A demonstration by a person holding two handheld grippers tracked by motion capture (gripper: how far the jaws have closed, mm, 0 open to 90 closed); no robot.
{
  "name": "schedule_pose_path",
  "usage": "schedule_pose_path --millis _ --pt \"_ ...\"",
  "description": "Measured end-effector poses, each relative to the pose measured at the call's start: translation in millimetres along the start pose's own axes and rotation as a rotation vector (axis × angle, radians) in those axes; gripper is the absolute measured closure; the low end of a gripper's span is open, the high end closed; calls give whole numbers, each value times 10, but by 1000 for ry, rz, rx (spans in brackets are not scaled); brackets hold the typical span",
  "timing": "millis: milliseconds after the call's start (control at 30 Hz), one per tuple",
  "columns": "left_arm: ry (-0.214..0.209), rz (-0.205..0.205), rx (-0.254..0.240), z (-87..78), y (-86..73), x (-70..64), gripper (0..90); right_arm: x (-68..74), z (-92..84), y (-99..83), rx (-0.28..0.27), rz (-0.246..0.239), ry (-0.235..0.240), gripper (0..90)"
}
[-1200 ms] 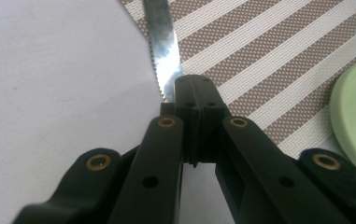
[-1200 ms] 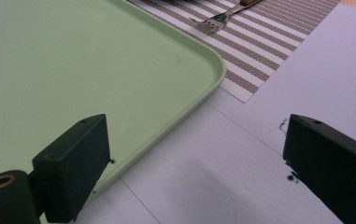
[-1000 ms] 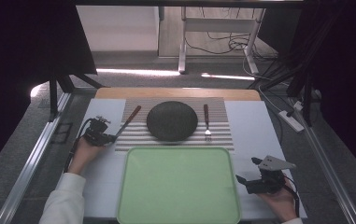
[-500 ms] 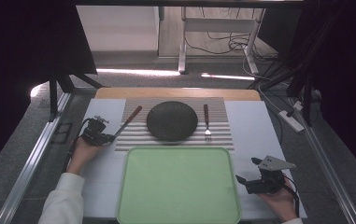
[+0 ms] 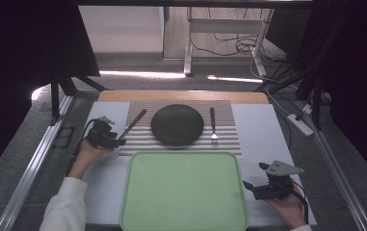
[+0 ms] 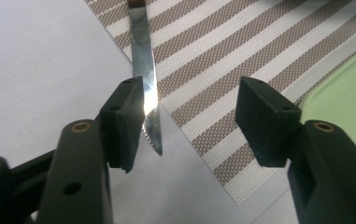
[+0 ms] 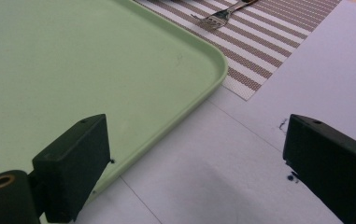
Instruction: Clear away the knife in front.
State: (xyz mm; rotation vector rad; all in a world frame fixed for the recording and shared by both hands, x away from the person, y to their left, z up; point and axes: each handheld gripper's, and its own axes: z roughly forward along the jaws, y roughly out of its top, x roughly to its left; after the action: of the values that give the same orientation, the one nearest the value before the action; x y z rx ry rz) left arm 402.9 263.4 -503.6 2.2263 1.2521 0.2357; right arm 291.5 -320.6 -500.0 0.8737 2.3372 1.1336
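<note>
Lying at the left edge of the striped placemat (image 5: 181, 130), the knife (image 6: 144, 70) is pointing its serrated tip toward the near left, with the blade crossing from the mat onto the white bench (image 5: 263, 130). The left gripper (image 6: 189, 116) is sitting low over that tip, and its jaws have just been opening: they are standing apart now, the left jaw right against the blade's edge, the right jaw well clear over the mat, so the knife is released rather than pinched. In the high view the left gripper (image 5: 116, 140) is resting at the mat's left side, just beside the knife's (image 5: 132, 124) brown handle end. A dark round plate (image 5: 177, 124) is sitting in the middle of the mat, with a fork (image 5: 213, 126) lying to its right. The green tray (image 5: 183, 192) is occupying the near middle of the bench. The right gripper (image 5: 251, 185) is idling near the tray's right rim, jaws wide apart and holding nothing.
</note>
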Motion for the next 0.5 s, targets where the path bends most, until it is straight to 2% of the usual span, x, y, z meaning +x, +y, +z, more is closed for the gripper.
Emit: schedule_pose_path --millis 133,233,400,500 --pt "5 2 9 15 88 1 385 -2 9 -3 -1 5 1 75" --pt "13 14 40 45 178 21 368 1 14 -5 2 4 -2 75" --pt "4 20 44 61 333 77 351 -2 11 -14 8 5 -3 75" --pt "17 30 52 87 409 104 351 -4 9 -20 4 9 0 75"
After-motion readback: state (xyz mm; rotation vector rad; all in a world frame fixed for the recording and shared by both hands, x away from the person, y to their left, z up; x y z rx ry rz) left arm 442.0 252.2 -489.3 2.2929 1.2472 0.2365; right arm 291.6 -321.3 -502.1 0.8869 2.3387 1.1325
